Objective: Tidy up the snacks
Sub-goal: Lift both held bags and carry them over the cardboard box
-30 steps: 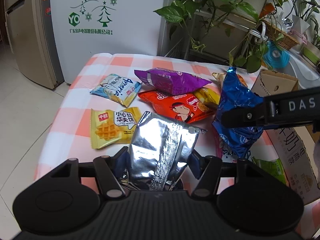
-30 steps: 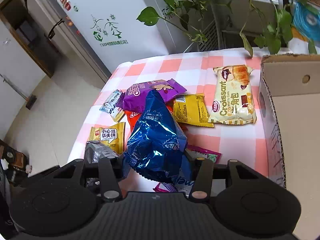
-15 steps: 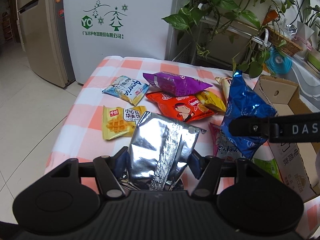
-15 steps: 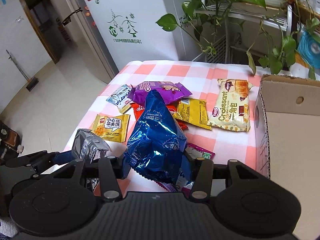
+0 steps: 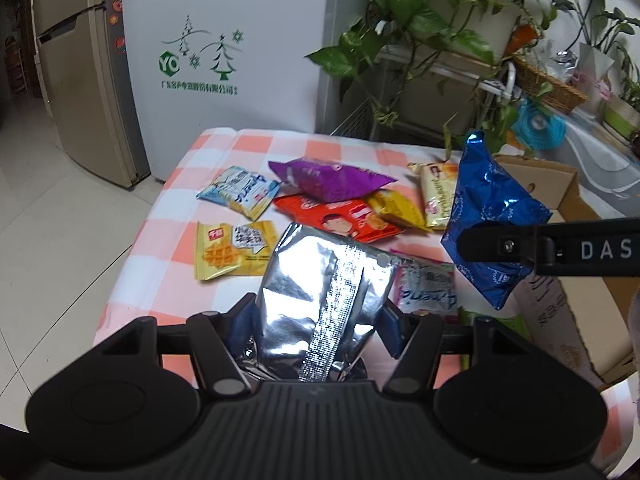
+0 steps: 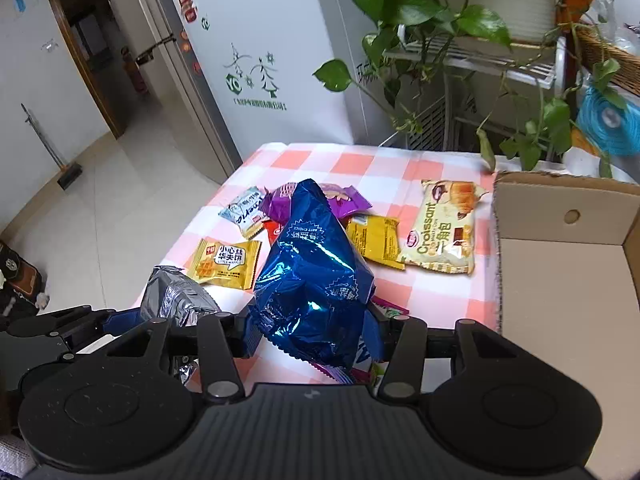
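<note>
The left gripper [image 5: 316,316] was clamped on a silver bag [image 5: 320,288], held clear above the checked table [image 5: 256,148]. On the cloth were seen a waffle pack [image 5: 234,250], a purple bag [image 5: 332,178], a red bag [image 5: 340,220] and a croissant pack [image 6: 444,228]. The right gripper [image 6: 314,326] was closed on a blue bag [image 6: 316,276], also raised, near the cardboard box [image 6: 560,208].

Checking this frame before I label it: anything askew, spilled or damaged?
Nothing spilled or torn. Loose packs lie in an overlapping pile on the checked table: purple pack over red pack. The cardboard box shows no snacks. Left gripper holds a silver bag, right gripper a blue bag.
</note>
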Demonstrator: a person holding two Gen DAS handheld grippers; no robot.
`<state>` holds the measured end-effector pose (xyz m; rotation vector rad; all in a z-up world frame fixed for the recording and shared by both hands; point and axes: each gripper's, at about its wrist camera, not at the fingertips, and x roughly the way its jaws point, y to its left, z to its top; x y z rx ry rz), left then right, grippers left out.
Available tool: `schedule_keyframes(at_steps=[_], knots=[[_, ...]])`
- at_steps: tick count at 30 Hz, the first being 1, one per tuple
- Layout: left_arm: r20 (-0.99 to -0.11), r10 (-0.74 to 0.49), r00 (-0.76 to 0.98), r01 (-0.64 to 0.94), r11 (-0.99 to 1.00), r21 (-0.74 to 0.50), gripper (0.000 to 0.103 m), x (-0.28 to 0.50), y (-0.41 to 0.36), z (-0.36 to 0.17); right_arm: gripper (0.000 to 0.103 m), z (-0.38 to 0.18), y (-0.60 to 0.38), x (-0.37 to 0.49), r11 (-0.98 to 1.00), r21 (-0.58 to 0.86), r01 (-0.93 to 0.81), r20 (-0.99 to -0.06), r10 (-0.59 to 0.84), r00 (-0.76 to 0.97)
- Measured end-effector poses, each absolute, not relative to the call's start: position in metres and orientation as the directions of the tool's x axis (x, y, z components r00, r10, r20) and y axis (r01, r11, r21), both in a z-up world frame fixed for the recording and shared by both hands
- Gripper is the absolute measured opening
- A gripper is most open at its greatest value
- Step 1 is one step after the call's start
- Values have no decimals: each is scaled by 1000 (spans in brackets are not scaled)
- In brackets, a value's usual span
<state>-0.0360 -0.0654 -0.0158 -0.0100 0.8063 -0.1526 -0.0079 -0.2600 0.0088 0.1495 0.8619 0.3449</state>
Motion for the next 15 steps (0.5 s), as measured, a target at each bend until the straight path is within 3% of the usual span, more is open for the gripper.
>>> schedule_keyframes(at_steps=[15], knots=[[-696, -217, 685, 208, 973, -99, 61, -45, -108, 9, 56, 18, -319, -31, 967, 250, -48, -719, 219, 660]])
